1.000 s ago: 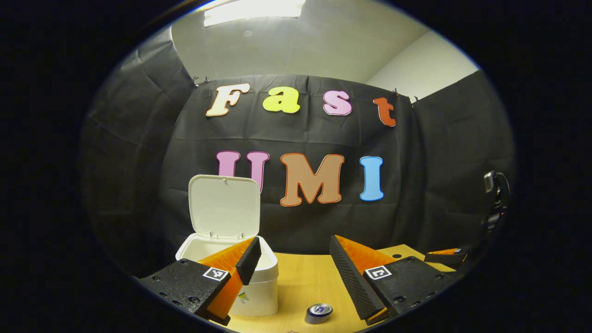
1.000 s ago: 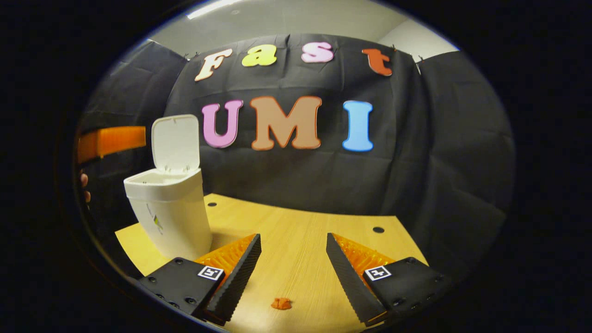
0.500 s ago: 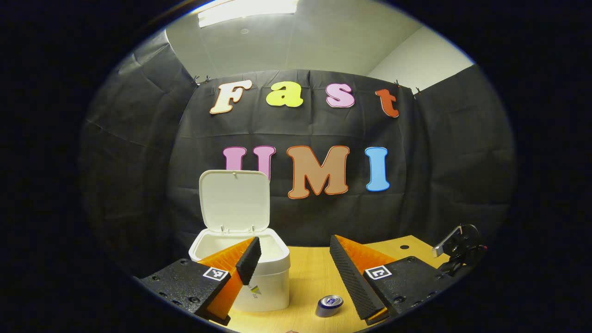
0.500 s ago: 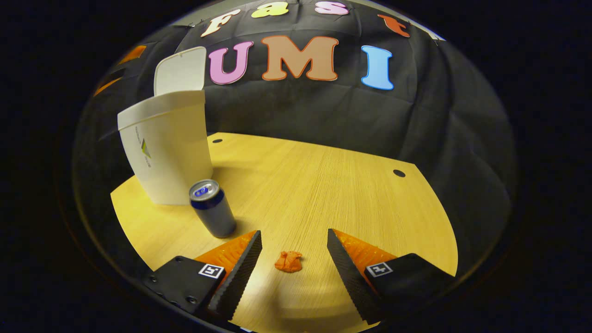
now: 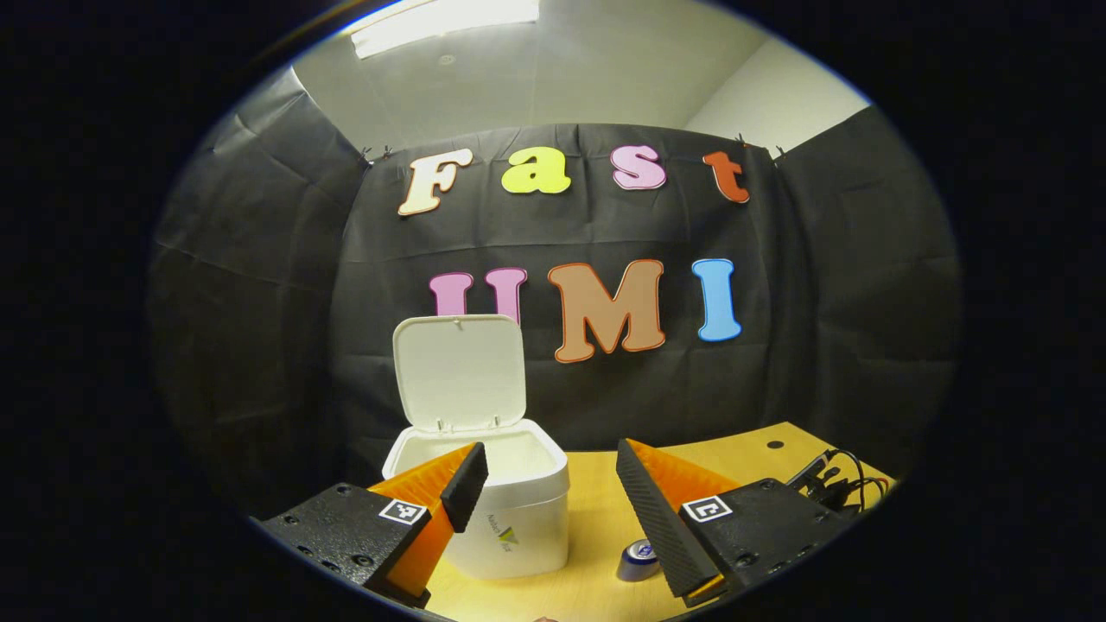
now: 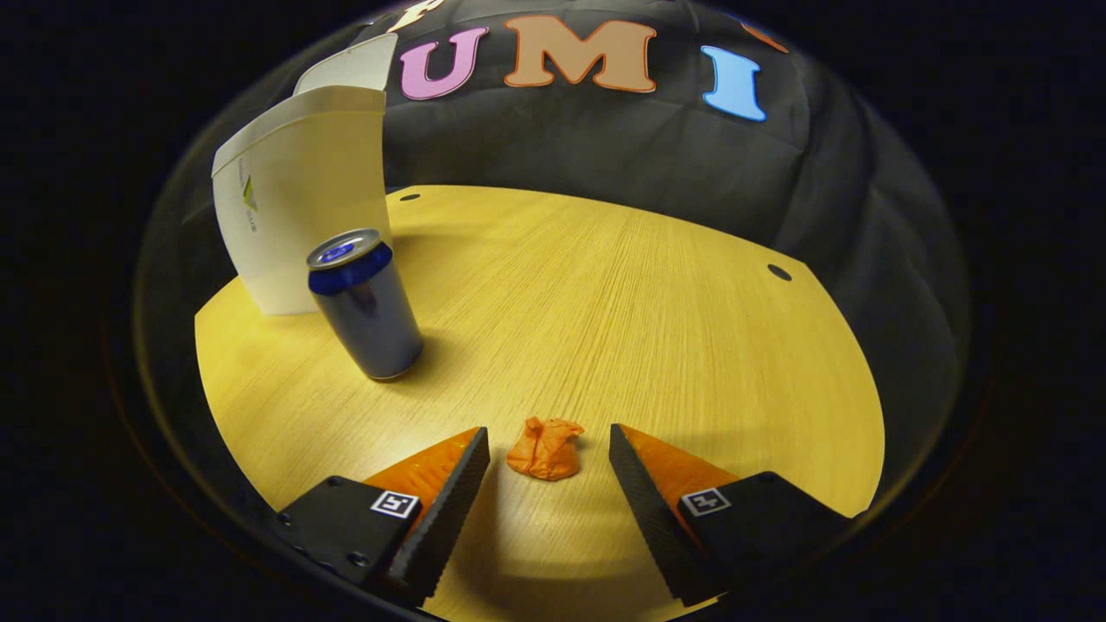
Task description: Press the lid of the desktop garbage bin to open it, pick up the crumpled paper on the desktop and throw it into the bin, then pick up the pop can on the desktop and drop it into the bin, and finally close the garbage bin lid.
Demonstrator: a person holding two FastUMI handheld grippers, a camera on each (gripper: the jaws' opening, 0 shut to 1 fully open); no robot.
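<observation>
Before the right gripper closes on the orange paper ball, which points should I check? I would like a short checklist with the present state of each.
1. White plastic bin's lid stands open: ok.
2. Crumpled orange paper ball lies between the open fingers of the right gripper: ok.
3. Fingers low enough on the wooden tabletop to pinch it: cannot tell.
4. Blue pop can upright, apart from the paper: ok.
5. Left gripper open, holding nothing: ok.
</observation>
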